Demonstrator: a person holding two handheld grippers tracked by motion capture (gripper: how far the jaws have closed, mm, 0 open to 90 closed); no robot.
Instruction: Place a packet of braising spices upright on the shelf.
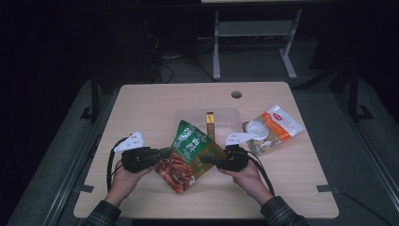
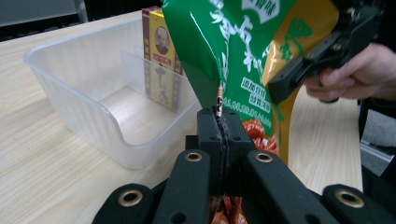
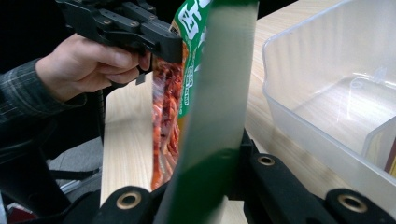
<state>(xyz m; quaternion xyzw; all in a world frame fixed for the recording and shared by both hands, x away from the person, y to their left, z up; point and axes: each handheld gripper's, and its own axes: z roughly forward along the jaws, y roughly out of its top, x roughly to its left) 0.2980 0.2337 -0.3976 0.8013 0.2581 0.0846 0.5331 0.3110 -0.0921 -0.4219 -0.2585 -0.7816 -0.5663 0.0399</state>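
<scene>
Behind the green bag [image 2: 243, 56], left-view tub [image 2: 70, 79] holds a box [image 2: 161, 60].

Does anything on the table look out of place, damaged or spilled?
Nothing looks spilled or torn. The green snack bag hangs tilted between both claws, each shut on one edge. The yellow box stands upright in the clear bin. A white-and-orange packet lies askew beside the bin.

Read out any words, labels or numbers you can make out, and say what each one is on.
Green snack bag: white Chinese characters, too cropped and blurred to quote.
Yellow box in the clear bin: a portrait and characters, too small to read.
White pouch: red logo, unreadable.
No numbers legible.
</scene>
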